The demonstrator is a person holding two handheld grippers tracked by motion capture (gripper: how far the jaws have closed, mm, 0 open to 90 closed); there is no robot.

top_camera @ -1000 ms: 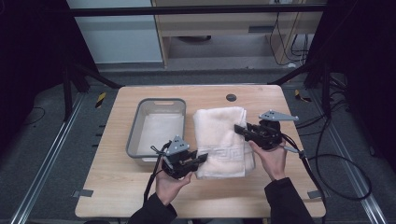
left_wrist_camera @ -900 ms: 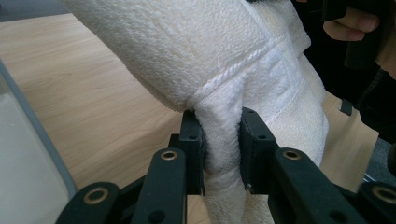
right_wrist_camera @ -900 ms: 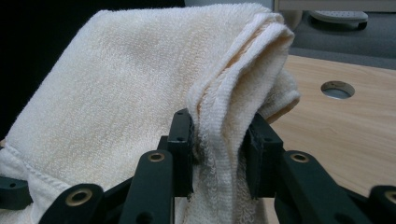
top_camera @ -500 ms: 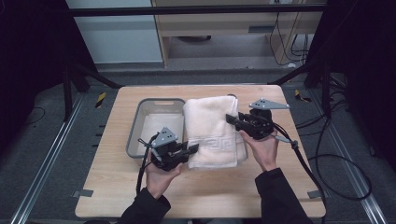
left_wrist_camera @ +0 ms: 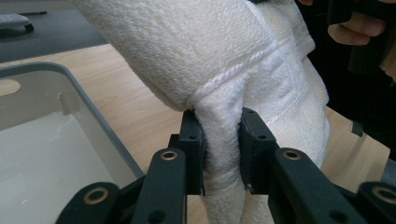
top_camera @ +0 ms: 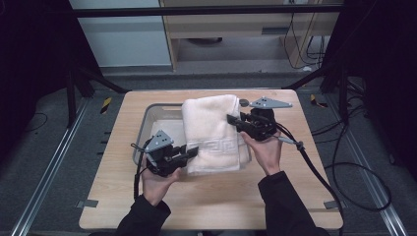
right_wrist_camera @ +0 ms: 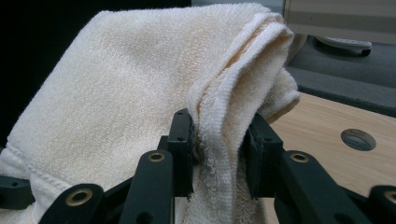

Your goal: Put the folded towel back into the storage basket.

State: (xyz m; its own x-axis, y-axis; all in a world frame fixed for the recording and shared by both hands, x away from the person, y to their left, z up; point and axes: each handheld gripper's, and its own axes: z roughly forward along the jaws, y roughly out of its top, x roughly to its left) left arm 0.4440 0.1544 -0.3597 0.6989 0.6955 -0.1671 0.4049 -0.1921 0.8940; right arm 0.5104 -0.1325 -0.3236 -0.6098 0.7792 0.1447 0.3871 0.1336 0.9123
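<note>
The folded towel [top_camera: 212, 132] hangs over the grey bin [top_camera: 147, 129], toward its 3 o'clock side. The left gripper [top_camera: 189, 152] pinches its near hem, the right gripper [top_camera: 232, 119] its far edge. Soft and floppy, it probably sags unless gripped through bunched layers at the corners

A fixed high camera looks forward and down over the wooden table [top_camera: 216, 196] from the person's side. Two cameras ride the grippers, each looking along its own black jaws at very close range. All three views share the folded cream towel [top_camera: 211, 132] [left_wrist_camera: 224, 70] [right_wrist_camera: 140, 93]; the left gripper view also catches the grey tray [left_wrist_camera: 56, 121].
</note>
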